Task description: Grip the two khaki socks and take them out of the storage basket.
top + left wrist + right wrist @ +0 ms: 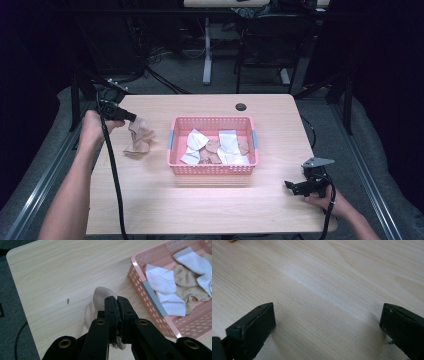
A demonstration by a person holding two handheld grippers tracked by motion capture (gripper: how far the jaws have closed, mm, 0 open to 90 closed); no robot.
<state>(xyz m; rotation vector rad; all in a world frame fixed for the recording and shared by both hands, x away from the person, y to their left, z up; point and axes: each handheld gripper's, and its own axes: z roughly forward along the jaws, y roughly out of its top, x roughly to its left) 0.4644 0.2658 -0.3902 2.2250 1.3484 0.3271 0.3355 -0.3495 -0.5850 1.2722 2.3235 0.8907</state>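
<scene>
Hiding sock [100,298] cuff, perhaps — left tongs [118,302]

The right gripper [327,330] looks low along the wooden table [332,277], and its two black jaws stand wide apart with nothing between them. The left jaw rises from the bottom left corner, a blocky tip with a pale worn top edge; the right jaw enters at the bottom right edge, and a thin bit of metal sticks out low on its inner side. Between and beyond the jaws the table is pale wood with fine grain running slantwise, and a lighter band of glare crosses it from upper left toward the right jaw. Soft shadow lies on the table just beside each jaw.
</scene>
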